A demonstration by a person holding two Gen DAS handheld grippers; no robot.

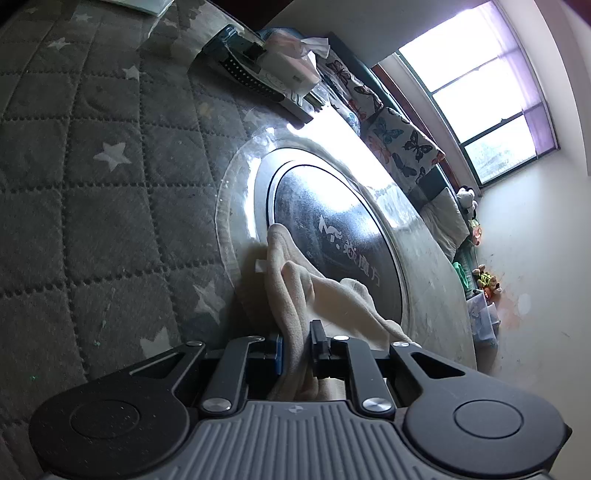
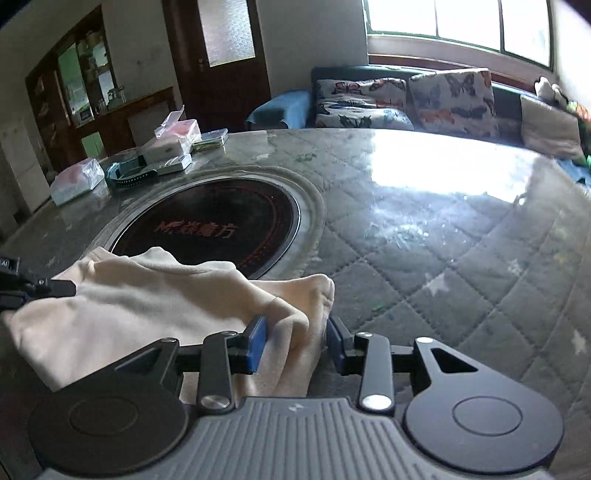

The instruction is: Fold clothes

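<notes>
My left tongs [image 1: 297, 343] are pinching a bunched edge of the cream cloth [image 1: 295, 295], fingers pressed in on the fabric from both sides. The cloth runs forward from that grip and drapes over the rim of the round black cooktop [image 1: 332, 229] set into the table [image 1: 92, 184]. On the other side, my right tongs [image 2: 295, 341] have a fold of the same cream cloth [image 2: 147, 302] sitting between the fingers; the left blue pad [image 2: 256, 341] is against the fabric, the right pad stands a little off it, so I cannot tell whether that grip is firm. The cloth is stretched between my two tools, with the left tongs' tip [image 2: 55, 288] at its far left edge in the right camera view. It lies low over the quilted, star-patterned table cover, its far edge overlapping the cooktop [image 2: 221, 229]. Boxes and packets [image 2: 166, 147] sit beyond the cooktop, well apart from the cloth. Butterfly cushions [image 2: 406, 103] line the sofa under the window [image 2: 461, 26].
</notes>
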